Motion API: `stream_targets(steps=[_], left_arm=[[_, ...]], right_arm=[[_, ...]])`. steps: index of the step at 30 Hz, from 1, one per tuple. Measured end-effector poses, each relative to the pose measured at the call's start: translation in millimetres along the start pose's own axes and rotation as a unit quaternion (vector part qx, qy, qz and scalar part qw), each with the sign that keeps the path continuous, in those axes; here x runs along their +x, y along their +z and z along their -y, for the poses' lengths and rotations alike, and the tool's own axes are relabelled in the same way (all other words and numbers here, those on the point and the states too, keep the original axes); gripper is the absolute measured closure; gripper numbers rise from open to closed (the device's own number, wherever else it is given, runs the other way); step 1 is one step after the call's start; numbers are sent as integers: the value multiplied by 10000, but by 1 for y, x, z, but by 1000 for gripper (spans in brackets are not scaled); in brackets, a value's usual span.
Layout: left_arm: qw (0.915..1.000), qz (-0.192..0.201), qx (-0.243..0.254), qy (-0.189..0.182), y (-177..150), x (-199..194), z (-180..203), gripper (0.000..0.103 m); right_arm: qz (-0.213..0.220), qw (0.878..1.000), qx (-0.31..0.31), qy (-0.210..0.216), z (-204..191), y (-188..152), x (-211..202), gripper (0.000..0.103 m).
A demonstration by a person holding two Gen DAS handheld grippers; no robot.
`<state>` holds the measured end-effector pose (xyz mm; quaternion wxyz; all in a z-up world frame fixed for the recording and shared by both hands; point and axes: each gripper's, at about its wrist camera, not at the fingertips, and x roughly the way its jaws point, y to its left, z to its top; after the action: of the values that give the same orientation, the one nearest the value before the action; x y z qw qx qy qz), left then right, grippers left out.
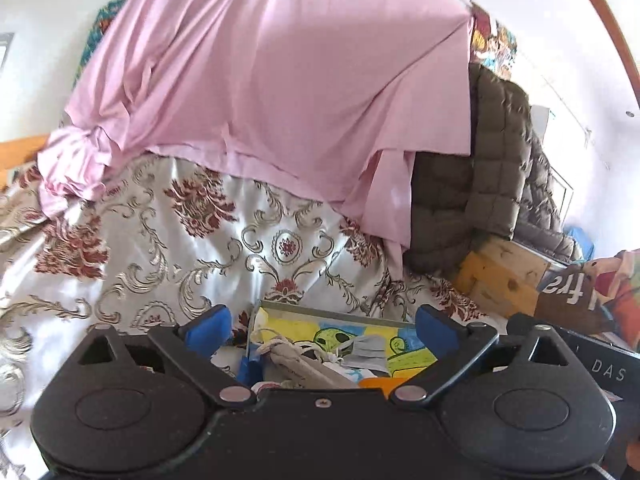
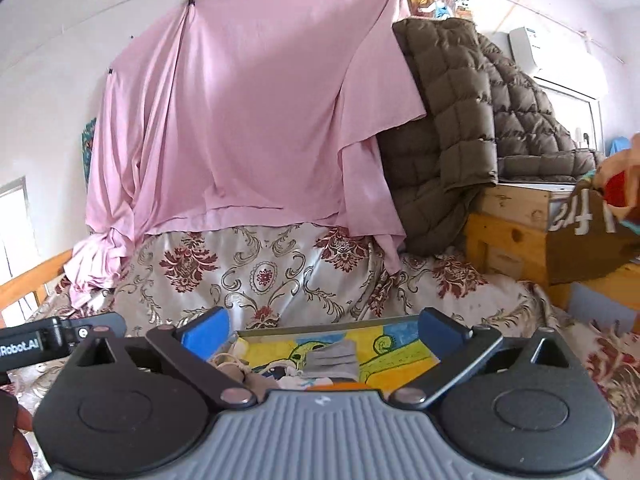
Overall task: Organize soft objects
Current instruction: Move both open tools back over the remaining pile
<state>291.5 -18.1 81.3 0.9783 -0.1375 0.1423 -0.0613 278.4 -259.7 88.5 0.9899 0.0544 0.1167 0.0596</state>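
That floral bedspread (image 2: pixel 280 276) is slippery, so with your left gripper (image 1: pixel 324 330) and right gripper (image 2: pixel 324 330) both gaping wide and empty, the grey face mask (image 2: pixel 332 360) in the painted tray (image 2: pixel 404 360) at the bed's near edge could slide off when you regrab.

Just ahead of the left gripper (image 1: pixel 324 330) and right gripper (image 2: pixel 326 330) lies a tray (image 2: pixel 320 326) holding a face mask (image 2: pixel 332 360) and socks (image 1: pixel 296 364), on the bedspread (image 2: pixel 280 276); beyond hangs a sheet (image 2: pixel 248 112), a quilted jacket (image 2: pixel 460 120) to its right over a wooden crate (image 2: pixel 508 224)
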Motion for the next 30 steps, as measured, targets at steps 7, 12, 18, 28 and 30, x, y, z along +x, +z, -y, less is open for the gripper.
stream_targets(steps=[7,12,18,28,30], left_arm=[[9997,225,27,124,-18,-59,12,1],[9996,222,-30,190,-35,-93,18,1],[9995,210,-35,234,-50,-127,17,1],[9988,-233,189,393,-89,-156,-5,1],[9980,-414,173,436,-101,-156,-11,1]], right_arm=[[60,10000,-58,39,0,-18,-55,0],[124,9999,54,64,-1,-33,-92,0],[184,9997,-141,-4,-12,-52,-128,0],[-763,9960,-408,-237,-21,-98,-144,0],[-934,9942,-360,-381,-20,-104,-143,0]])
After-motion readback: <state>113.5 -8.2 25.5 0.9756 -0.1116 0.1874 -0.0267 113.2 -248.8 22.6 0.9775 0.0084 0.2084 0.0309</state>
